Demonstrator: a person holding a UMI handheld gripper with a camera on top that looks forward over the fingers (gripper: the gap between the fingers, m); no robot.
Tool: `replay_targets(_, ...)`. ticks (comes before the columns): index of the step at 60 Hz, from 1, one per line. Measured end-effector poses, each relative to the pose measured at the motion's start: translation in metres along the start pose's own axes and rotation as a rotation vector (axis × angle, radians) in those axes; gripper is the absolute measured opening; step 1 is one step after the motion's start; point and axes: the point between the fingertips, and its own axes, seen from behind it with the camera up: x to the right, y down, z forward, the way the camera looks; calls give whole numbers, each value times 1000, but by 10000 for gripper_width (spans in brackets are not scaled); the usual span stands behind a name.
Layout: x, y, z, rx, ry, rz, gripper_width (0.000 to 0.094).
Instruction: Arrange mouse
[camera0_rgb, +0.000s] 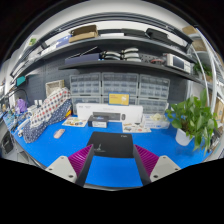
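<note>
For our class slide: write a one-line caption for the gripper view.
Open claw hovers over a black mat on a blue table, plant beside, shelves behind.

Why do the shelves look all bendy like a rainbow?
In the gripper view, the wide-angle lens curves straight lines, so the long grey shelves bow into arcs. The flat blue table top is evenly lit with no glare. The black rectangular mouse pad near the middle looks sharp. The leafy green potted plant smears towards the rim. The jaws stand open, holding nothing.
</note>
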Motion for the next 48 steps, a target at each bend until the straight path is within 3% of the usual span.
replay_targets(12,-38,65,9,-91,-27,-7,786)
replay_targets(26,-150,123,45,-187,-125,-25,784)
replay_targets(48,-324,117,173,-273,-183,-34,796)
